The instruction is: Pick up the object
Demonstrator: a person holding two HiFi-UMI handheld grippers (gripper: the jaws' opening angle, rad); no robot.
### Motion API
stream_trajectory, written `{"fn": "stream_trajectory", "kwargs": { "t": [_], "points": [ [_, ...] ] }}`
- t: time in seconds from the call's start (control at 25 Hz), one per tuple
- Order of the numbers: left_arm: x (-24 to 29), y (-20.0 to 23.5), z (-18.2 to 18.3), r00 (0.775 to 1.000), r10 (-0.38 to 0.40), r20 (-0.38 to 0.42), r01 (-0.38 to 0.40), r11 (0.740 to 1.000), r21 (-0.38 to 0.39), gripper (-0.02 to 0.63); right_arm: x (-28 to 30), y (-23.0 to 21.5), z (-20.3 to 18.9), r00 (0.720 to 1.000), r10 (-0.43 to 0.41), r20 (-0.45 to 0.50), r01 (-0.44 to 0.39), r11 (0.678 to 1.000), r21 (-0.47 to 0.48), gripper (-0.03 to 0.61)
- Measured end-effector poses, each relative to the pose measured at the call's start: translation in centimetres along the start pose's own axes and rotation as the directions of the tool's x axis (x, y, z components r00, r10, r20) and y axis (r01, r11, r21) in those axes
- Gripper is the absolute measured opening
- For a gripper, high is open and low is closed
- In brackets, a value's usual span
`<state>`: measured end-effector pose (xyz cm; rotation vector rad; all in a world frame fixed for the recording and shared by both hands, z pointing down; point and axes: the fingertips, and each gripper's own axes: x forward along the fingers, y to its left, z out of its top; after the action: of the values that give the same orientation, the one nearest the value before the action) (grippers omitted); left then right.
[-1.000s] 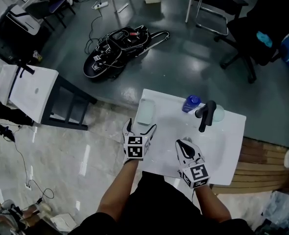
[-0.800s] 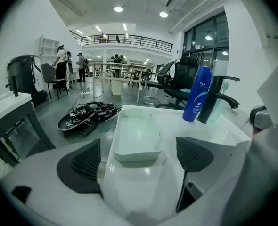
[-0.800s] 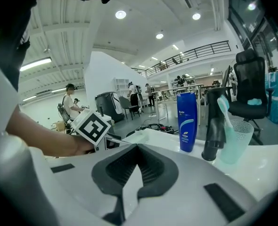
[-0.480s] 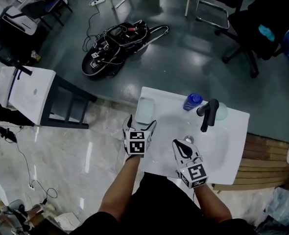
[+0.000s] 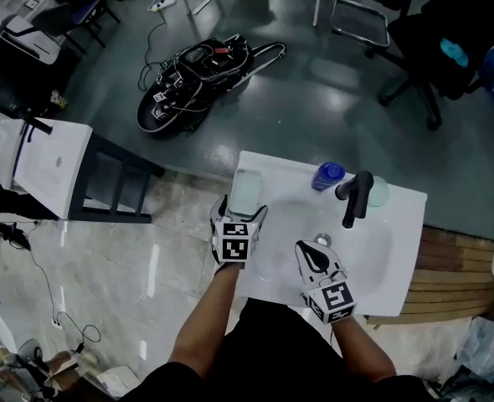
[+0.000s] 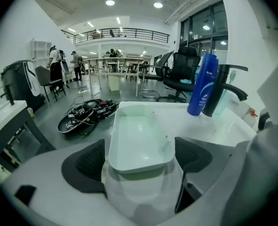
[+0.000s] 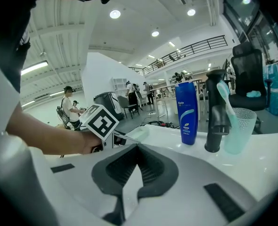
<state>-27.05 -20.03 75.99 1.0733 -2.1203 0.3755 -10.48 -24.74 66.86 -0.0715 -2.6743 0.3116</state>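
A pale green shallow tray (image 5: 247, 189) (image 6: 139, 140) lies on the left end of the white washbasin top (image 5: 398, 266). My left gripper (image 5: 239, 217) (image 6: 140, 158) is open, and its two dark pads (image 6: 88, 161) stand on either side of the tray's near end; I cannot tell whether they touch it. My right gripper (image 5: 313, 255) (image 7: 138, 173) hovers over the front of the basin, shut with nothing in it. The left gripper's marker cube (image 7: 101, 122) shows in the right gripper view.
At the back of the basin stand a blue bottle (image 5: 327, 176) (image 7: 186, 113), a black faucet (image 5: 353, 196) (image 7: 215, 112) and a clear cup (image 5: 376, 193) (image 7: 239, 126) with a toothbrush. A tangle of gear (image 5: 195, 78) lies on the floor beyond. A second white stand (image 5: 44, 156) is at the left.
My left gripper has slid forward until its jaws straddle the tray's near end. The right gripper shifted slightly left and stays shut.
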Motion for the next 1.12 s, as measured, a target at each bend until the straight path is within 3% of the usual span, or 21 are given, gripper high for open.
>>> {"fn": "stream_trajectory", "kwargs": {
  "t": [0.16, 0.44, 0.92, 1.12],
  "points": [
    [-0.3, -0.2, 0.3, 1.0, 0.0, -0.006, 0.001, 1.0, 0.018, 0.413, 0.2, -0.1, -0.1, 1.0, 0.0, 0.002, 0.0, 1.0, 0.017, 0.018],
    [-0.5, -0.1, 0.3, 1.0, -0.004, 0.005, 0.004, 1.0, 0.028, 0.407, 0.3, 0.4, 1.1, 0.999, 0.007, 0.039, -0.009, 0.999, 0.05, 0.018],
    [-2.9, 0.4, 2.4, 0.992, 0.021, 0.123, -0.023, 1.0, 0.016, 0.397, 0.5, 0.1, 1.1, 0.999, -0.017, 0.038, 0.014, 0.998, 0.059, 0.018],
    [-4.9, 0.7, 3.8, 0.986, 0.017, 0.165, -0.029, 0.997, 0.068, 0.397, 0.8, -0.3, 2.1, 0.998, -0.035, 0.057, 0.032, 0.999, 0.042, 0.018]
  ]
}}
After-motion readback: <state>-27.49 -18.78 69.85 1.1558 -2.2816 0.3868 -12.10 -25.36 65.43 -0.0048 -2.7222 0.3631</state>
